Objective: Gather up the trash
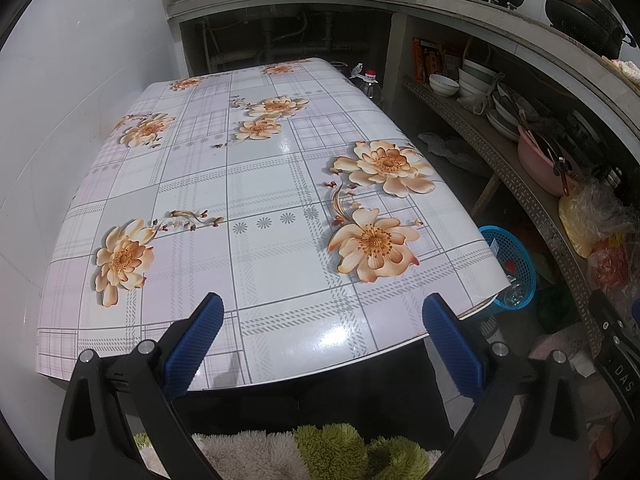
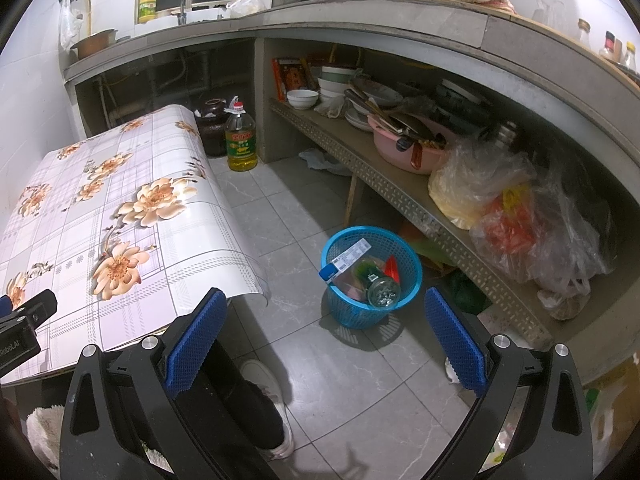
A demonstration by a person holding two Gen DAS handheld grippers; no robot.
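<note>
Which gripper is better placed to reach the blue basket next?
Right. The right gripper, open and empty, faces the blue basket on the floor; the left gripper faces the table.

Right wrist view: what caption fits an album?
Open right gripper above a blue basket holding collected trash, beside the floral table.

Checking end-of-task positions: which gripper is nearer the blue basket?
Right. The right gripper hangs over the floor just short of the blue basket; the left gripper sits over the table's near edge.
</note>
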